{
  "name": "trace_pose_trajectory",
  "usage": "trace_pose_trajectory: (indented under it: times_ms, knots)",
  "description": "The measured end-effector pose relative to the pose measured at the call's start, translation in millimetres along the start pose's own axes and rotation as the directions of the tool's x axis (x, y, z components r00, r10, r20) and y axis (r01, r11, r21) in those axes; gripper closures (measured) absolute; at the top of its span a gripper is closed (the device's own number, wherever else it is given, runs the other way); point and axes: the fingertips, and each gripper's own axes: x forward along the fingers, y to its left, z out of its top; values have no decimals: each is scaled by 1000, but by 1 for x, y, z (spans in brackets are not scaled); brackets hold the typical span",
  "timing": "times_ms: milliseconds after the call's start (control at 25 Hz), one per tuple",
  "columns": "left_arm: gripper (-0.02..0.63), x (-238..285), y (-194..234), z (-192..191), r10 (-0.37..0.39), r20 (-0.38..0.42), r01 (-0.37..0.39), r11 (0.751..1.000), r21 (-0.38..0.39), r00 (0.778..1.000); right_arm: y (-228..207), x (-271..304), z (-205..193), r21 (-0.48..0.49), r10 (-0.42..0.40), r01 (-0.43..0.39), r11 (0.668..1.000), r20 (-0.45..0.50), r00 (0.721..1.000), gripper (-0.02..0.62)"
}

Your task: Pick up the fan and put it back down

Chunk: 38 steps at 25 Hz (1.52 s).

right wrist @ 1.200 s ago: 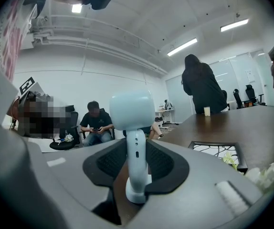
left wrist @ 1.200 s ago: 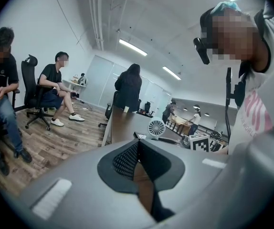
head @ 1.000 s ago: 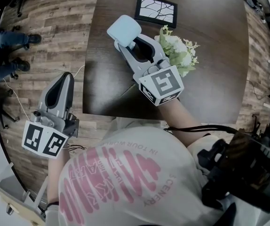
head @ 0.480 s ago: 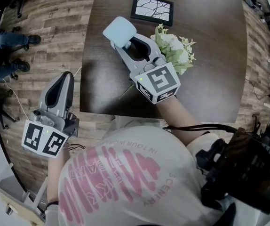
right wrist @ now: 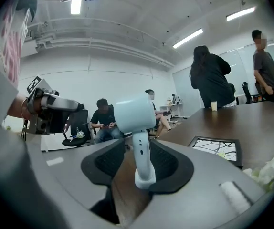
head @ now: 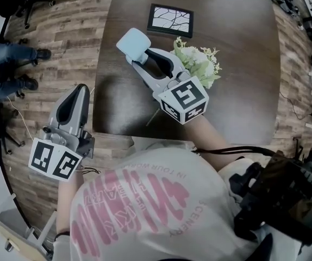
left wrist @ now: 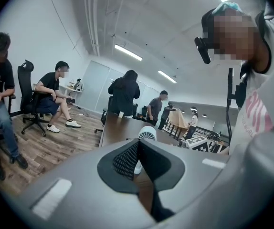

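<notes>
Fan (right wrist: 138,128): stood upright near the corner of the dark table (head: 243,64), its stem between the pads of the right gripper (head: 143,57).
Right gripper: jaws had just been opening; gaps showed on both sides of the stem, nothing gripped.
Left gripper (head: 79,91): jaws pressed together, empty, beside the table over the wooden floor (head: 58,37).
Flowers (head: 199,64): lay just beside the right gripper.

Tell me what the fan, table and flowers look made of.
Fan: smooth pale blue-white shell with a soft sheen and rounded moulded shape, so likely plastic.
Table: dark brown with a low sheen. It could be wood or wood-look laminate; the look does not settle which.
Flowers: white blooms with green leaves, lying dry on the table. They are possibly artificial, fabric or plastic, but could be real.
</notes>
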Motion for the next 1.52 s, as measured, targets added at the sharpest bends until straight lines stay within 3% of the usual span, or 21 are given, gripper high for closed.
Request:
trace_pose_trajectory:
  times_ms: [160, 520, 760, 1240, 1520]
  knots:
    - [589, 1, -7, 3, 2, 22, -2, 1000, -2, 1000, -1, -19, 2, 8, -2, 2, 1000, 16, 1000, 438]
    - [589, 4, -37, 8, -17, 78, 16, 1000, 14, 997, -11, -61, 43, 78, -10, -2, 997, 153, 988, 546]
    - [589, 2, -61, 7, -12, 118, 11, 1000, 9, 993, -16, -102, 76, 35, -6, 0, 999, 195, 981, 560]
    - [589, 3, -93, -6, -12, 148, 13, 1000, -9, 989, -61, -209, 73, 83, -176, 164, 983, 178, 968, 591]
    - [589, 18, -117, -4, -56, 144, 57, 998, -6, 988, -80, -248, 66, 159, -255, 229, 960, 172, 951, 591]
